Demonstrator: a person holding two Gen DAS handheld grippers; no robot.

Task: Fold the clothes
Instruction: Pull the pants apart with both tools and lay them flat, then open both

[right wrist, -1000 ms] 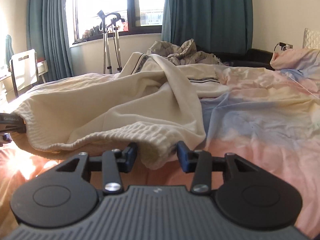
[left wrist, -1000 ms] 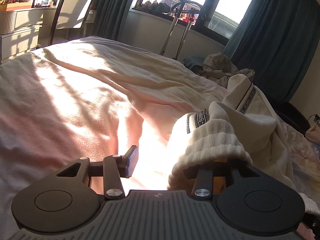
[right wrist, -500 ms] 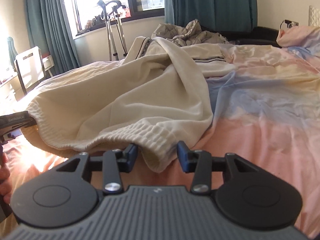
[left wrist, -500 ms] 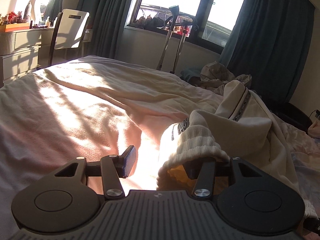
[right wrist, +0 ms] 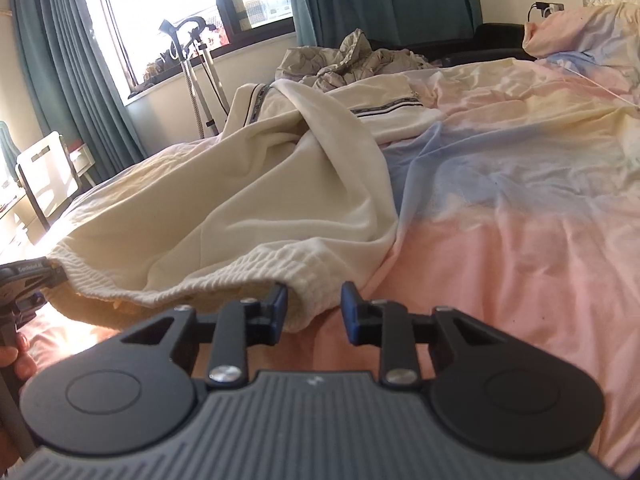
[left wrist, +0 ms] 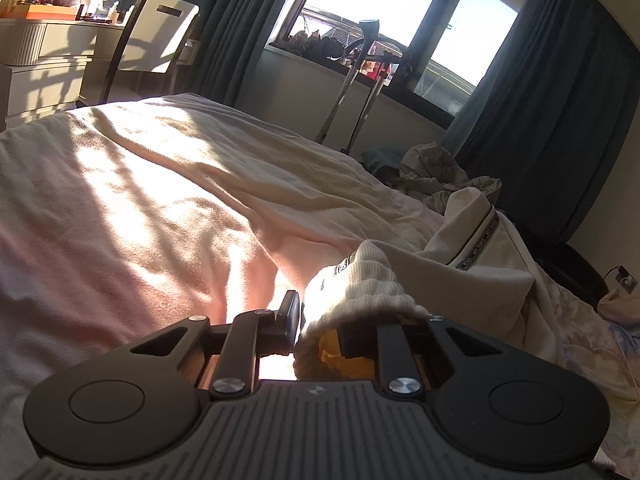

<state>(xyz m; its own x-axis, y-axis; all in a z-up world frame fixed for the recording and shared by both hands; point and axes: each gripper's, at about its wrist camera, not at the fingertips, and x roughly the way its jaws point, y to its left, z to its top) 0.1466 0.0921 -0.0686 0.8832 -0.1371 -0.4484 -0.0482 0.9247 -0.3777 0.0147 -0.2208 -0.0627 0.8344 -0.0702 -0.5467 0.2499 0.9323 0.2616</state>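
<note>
A cream garment (right wrist: 280, 200) with a ribbed waistband (right wrist: 224, 276) and dark striped trim lies across the bed. In the left wrist view its waistband corner (left wrist: 372, 280) sits between the fingers of my left gripper (left wrist: 320, 328), which is shut on it; the right finger is hidden under the cloth. From the right wrist view, the left gripper (right wrist: 28, 276) shows at the far left, holding that corner up off the bed. My right gripper (right wrist: 312, 312) is open, with the other end of the waistband hanging between its blue pads (right wrist: 350, 308).
The bed has a pink, blue and yellow sheet (right wrist: 500, 220) and a pale blanket (left wrist: 160, 200). A crumpled pile of clothes (right wrist: 352, 56) lies at the far edge. Crutches (left wrist: 360, 80) lean by the window, and a chair (left wrist: 156, 40) stands at a desk. A hand (right wrist: 16, 360) shows at the left.
My left gripper's fingers have come much closer together on the waistband corner. The right gripper's gap has narrowed a little. Both grippers have drifted, with the waistband kept stretched between them.
</note>
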